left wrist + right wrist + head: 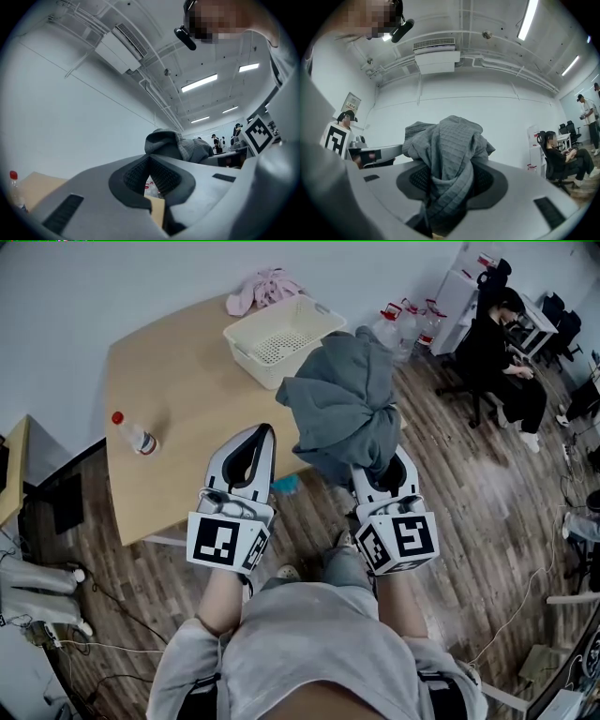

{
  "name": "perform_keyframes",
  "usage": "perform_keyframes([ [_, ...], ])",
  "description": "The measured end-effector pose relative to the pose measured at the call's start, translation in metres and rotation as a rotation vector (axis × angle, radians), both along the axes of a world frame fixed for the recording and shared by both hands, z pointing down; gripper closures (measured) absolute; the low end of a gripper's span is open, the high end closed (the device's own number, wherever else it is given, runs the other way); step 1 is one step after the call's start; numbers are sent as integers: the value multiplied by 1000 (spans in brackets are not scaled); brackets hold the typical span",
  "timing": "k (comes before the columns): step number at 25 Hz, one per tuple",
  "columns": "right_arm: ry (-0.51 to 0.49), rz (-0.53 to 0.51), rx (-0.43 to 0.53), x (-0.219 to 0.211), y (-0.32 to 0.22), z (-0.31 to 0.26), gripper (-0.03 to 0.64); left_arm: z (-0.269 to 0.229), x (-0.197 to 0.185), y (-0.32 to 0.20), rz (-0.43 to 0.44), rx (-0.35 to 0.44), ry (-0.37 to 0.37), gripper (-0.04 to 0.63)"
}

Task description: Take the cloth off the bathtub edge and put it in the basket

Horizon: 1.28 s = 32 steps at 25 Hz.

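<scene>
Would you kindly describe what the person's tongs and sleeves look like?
Both the left tongs and right tongs have white-grey shells with dark ribbed pads; each carries a cube of black-and-white square markers. The person wears short grey sleeves.

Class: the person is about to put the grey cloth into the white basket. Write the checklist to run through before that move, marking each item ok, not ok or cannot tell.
1. Grey cloth gripped by the right gripper: ok, jaws shut on it.
2. White basket has room: ok, nothing shows inside.
3. Cloth over the basket: not ok, most of it hangs short of it, by the table edge.
4. Left gripper out of the way: ok, shut, empty, left of the cloth.
5. Bottle clear of the path: ok, it stands far left.
6. Cloth's lower end clear of the table: cannot tell.
</scene>
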State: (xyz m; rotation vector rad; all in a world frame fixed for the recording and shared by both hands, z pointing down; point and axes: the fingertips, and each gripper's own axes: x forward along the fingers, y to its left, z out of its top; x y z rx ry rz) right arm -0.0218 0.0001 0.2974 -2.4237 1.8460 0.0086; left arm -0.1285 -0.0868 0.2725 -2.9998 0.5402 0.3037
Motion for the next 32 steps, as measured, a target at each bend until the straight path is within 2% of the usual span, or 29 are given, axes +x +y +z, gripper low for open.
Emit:
perform_keyframes([
  [6, -12, -41, 9, 34, -15, 1, 428, -3, 26, -11, -50, 10, -4, 598],
  [21, 13, -182, 20, 140, -63, -9, 428, -12, 119, -40, -194, 25, 18, 598],
  [32, 14, -291, 22, 190, -82, -7, 428, -10, 164, -45, -298, 16, 17, 598],
])
